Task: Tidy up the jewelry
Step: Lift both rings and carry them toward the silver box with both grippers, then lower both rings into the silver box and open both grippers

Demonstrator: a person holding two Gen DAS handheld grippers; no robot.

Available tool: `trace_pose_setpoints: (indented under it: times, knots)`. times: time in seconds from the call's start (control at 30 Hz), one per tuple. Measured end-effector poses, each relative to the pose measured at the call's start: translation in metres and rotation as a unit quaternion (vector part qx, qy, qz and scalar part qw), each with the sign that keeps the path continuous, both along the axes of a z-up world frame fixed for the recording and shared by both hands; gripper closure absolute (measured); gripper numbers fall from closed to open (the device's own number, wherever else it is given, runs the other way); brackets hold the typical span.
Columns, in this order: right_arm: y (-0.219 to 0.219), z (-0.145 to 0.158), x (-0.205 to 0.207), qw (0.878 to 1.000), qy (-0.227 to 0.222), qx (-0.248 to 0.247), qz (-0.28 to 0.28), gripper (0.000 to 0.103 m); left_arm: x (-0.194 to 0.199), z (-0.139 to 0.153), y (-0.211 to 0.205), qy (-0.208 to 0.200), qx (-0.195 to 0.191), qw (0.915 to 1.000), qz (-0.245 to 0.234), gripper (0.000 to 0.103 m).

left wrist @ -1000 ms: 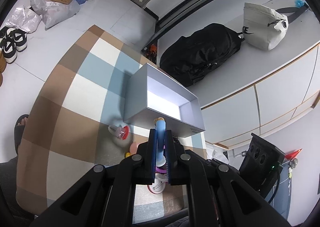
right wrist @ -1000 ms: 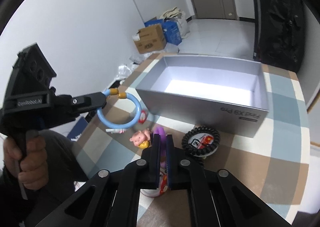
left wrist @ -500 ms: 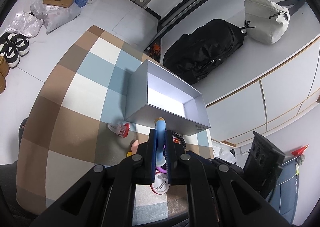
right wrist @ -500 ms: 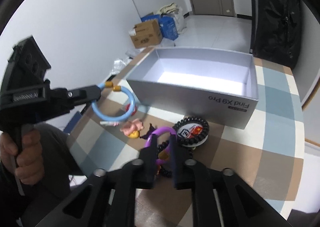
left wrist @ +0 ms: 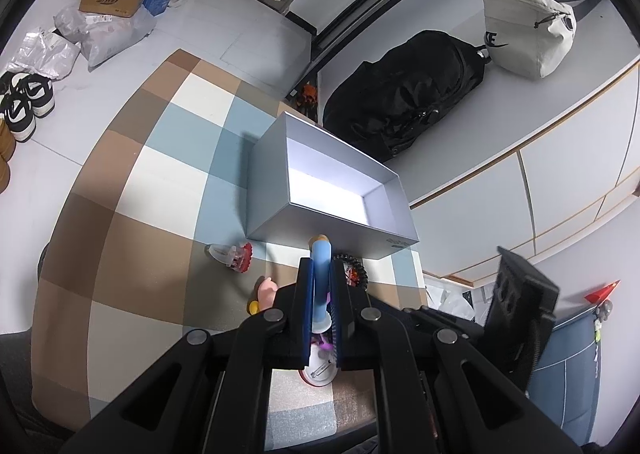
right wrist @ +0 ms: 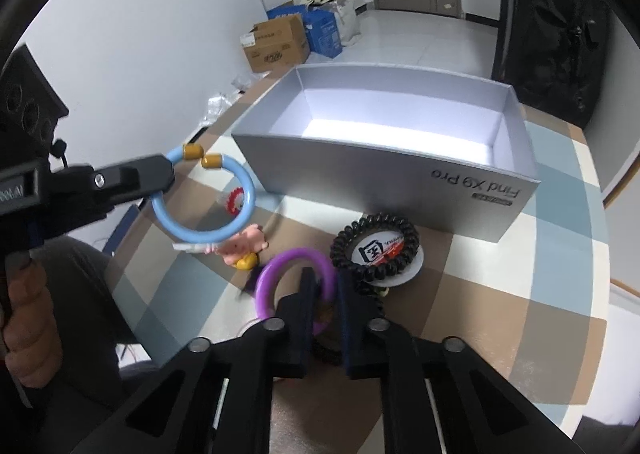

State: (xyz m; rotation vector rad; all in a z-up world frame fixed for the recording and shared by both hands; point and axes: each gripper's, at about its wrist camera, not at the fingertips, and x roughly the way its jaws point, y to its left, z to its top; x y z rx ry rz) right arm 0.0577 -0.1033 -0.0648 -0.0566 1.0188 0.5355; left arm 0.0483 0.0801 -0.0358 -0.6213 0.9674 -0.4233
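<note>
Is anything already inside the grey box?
No: in the right wrist view the grey box shows only its bare white floor, while the blue ring hangs in the left gripper outside it.

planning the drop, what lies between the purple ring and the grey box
In the right wrist view, the black coil bracelet on its white disc lies between purple ring and grey box.

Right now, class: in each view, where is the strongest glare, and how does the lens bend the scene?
Left wrist view: a bright band glares on the floor of the grey box; cabinet edges curve with the fisheye. Right wrist view: the same band shines inside the box; the checked table bows, and black vignetting rings both pictures.
</note>
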Motion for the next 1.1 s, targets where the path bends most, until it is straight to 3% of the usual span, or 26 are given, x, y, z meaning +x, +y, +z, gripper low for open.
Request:
trace_pose_setpoints:
  times: [0.43, 0.53, 0.73, 0.9, 1.1]
  knots:
    - [-0.008, 0.044, -0.007, 0.998, -0.064, 0.010, -0.013, 0.095, 0.003, 0.012, -0.007, -0.014, 0.000, 0.9999, 0.000, 0.100]
    - [-0.009, 0.056, -0.001, 0.997, -0.074, 0.019, -0.016, 0.095, 0.009, 0.018, -0.005, -0.012, -0.013, 0.9998, 0.004, 0.100]
    - [-0.013, 0.076, 0.010, 0.994, -0.096, 0.039, -0.019, 0.095, 0.031, 0.034, -0.012, -0.021, 0.000, 0.9998, -0.004, 0.100]
    - [-0.016, 0.085, 0.028, 0.993, -0.106, 0.048, -0.023, 0.095, 0.054, 0.038, -0.018, -0.030, 0.014, 0.9994, -0.008, 0.100]
    - [-0.015, 0.076, 0.057, 0.993, -0.107, 0.038, -0.024, 0.095, 0.085, 0.022, -0.029, -0.012, 0.034, 0.9990, -0.024, 0.100]
